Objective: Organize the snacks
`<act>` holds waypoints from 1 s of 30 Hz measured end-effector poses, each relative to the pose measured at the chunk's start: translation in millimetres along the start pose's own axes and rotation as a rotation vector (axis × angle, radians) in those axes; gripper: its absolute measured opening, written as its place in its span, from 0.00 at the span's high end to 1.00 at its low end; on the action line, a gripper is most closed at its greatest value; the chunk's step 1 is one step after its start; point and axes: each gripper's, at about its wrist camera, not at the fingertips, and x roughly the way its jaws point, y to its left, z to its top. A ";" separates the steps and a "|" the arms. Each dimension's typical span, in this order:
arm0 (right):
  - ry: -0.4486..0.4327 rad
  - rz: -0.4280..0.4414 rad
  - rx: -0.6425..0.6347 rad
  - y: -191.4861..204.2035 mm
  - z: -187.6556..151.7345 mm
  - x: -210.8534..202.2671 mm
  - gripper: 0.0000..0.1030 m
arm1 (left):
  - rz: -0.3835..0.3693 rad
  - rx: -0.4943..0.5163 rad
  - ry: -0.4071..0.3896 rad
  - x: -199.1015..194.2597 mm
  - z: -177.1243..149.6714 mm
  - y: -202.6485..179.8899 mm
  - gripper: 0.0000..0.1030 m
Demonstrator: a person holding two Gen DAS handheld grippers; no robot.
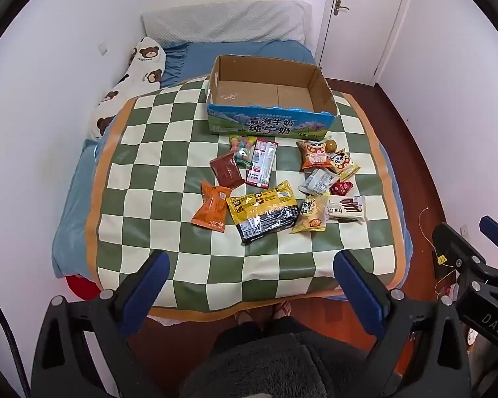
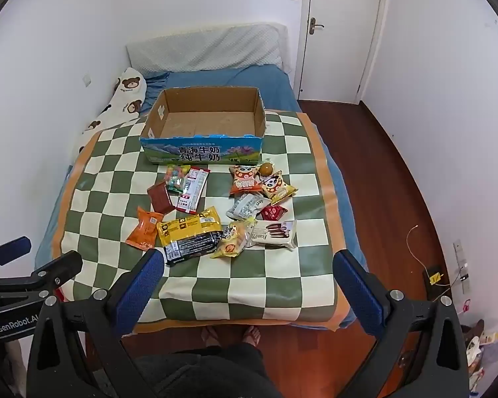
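I get even, soft indoor light in both views, with no hard shadows on the green-and-cream checkered mat. Glossy snack wrappers, like the yellow-and-black packet, catch small highlights. Fisheye bending curves the white walls toward dark corners. Focus stays sharp mid-frame and softens slightly near the edges.

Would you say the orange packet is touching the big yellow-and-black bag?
Touching. In the left wrist view, the orange packet meets the left edge of the yellow-and-black bag, no checkered cloth showing between them; the right wrist view agrees.
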 end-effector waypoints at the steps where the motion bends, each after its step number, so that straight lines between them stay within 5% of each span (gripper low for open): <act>1: 0.005 0.001 0.001 -0.2 -0.9 0.8 0.00 | -0.020 -0.005 0.001 0.0 -0.1 0.4 0.02; 30: 0.005 0.018 0.035 -4.8 6.0 2.9 0.00 | -0.017 0.004 -0.012 -0.3 19.5 -6.5 0.02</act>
